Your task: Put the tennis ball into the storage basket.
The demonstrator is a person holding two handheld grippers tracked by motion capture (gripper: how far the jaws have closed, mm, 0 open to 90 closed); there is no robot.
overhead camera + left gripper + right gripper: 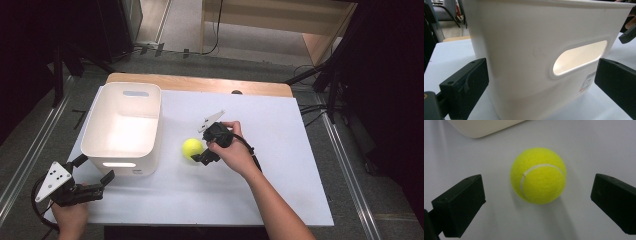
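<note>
A yellow tennis ball [192,148] lies on the white table, just right of a white plastic bin [140,167]. My right gripper [204,145] is at the ball's right side, open. In the right gripper view the ball [539,175] sits between and slightly beyond the two spread jaws of that gripper [537,186], touching neither. My left gripper [94,169] is open at the bin's near left corner. In the left gripper view the bin's wall and handle slot [579,57] stand close ahead of the left gripper [540,77]. The inside of the bin looks empty.
The white table top [280,165] has open room to the right and in front of the ball. A wooden strip [200,82] runs along the far edge. Dark stands and cables sit on the floor around the table.
</note>
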